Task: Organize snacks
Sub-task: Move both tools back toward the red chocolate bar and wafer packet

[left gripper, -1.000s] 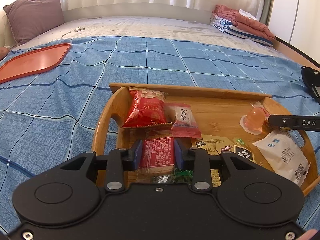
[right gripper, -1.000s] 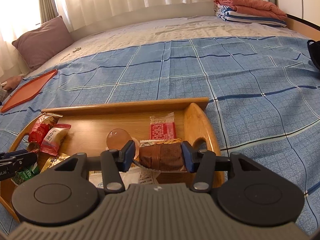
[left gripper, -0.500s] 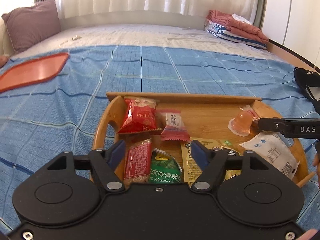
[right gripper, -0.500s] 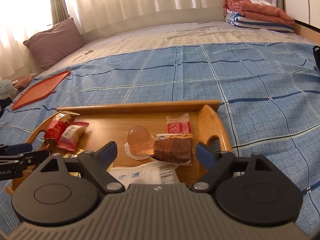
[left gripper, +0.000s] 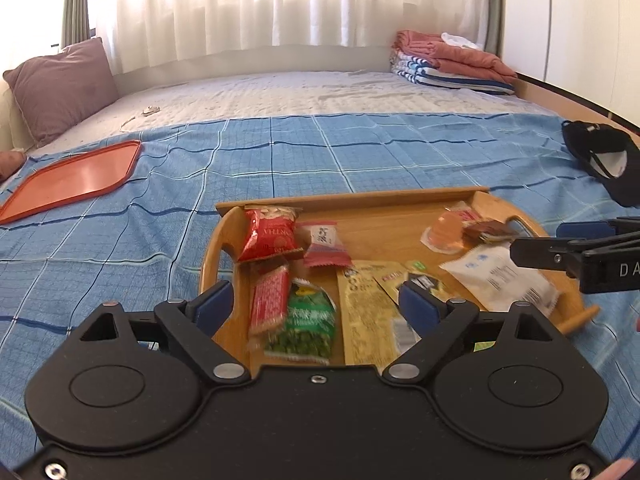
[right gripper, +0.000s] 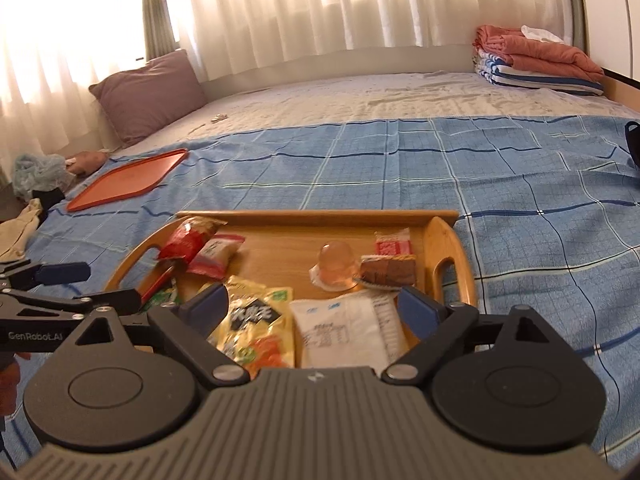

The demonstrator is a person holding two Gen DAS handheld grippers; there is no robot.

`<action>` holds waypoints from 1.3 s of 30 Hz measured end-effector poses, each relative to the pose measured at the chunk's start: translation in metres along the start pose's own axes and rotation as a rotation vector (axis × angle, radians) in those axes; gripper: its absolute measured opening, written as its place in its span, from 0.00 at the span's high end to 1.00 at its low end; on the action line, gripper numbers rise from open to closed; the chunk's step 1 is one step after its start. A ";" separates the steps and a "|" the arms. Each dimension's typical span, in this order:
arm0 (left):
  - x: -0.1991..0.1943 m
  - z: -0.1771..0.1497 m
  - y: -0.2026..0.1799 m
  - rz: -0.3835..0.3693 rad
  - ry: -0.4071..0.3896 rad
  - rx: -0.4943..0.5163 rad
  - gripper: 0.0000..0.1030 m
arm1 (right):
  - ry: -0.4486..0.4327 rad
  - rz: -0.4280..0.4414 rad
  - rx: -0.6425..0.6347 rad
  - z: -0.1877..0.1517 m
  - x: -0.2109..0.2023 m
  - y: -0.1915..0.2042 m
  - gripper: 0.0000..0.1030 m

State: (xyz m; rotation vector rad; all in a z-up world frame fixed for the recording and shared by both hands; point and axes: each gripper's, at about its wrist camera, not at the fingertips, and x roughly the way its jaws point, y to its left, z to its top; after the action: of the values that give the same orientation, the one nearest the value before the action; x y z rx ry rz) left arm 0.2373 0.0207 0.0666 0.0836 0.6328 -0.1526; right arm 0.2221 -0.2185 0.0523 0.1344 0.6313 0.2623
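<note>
A wooden tray [left gripper: 384,200] on the blue bed cover holds several snack packets. On its left lie a red bag [left gripper: 270,234], a pink packet [left gripper: 324,242], a small red packet [left gripper: 270,300] and a green wasabi-pea bag [left gripper: 306,320]. A jelly cup [right gripper: 336,262] and a brown cake [right gripper: 388,270] lie at its right, with a white packet [right gripper: 340,330] and a yellow bag [right gripper: 252,320] in front. My left gripper [left gripper: 316,310] is open and empty above the tray's near left. My right gripper [right gripper: 314,310] is open and empty above its near right.
An orange tray [left gripper: 74,178] lies on the cover to the far left. A purple pillow [left gripper: 60,88] and folded blankets [left gripper: 452,62] sit at the back. A black cap [left gripper: 604,160] lies at the right. Clothes [right gripper: 34,172] lie at the left bed edge.
Both grippers opened and let go, the left of the small red packet, the right of the brown cake. Both have pulled back and up from the tray.
</note>
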 end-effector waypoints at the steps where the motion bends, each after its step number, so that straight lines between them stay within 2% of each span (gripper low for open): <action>1: -0.005 -0.003 -0.001 -0.004 -0.001 0.002 0.13 | -0.002 0.003 -0.009 -0.002 -0.005 0.003 0.07; 13: -0.062 -0.045 -0.011 -0.026 -0.002 0.023 0.12 | -0.023 0.034 -0.089 -0.028 -0.056 0.028 0.05; 22: -0.087 -0.070 -0.017 -0.046 -0.005 0.029 0.12 | -0.006 0.051 -0.110 -0.049 -0.073 0.040 0.04; 32: -0.088 -0.102 -0.023 -0.059 0.032 0.069 0.12 | 0.041 0.049 -0.137 -0.077 -0.072 0.047 0.04; 39: -0.076 -0.113 -0.025 -0.069 0.053 0.102 0.12 | 0.083 0.049 -0.163 -0.092 -0.068 0.047 0.04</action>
State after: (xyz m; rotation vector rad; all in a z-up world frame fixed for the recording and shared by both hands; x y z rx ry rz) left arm 0.1072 0.0191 0.0206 0.1645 0.6809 -0.2497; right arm 0.1045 -0.1891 0.0266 -0.0181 0.6870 0.3670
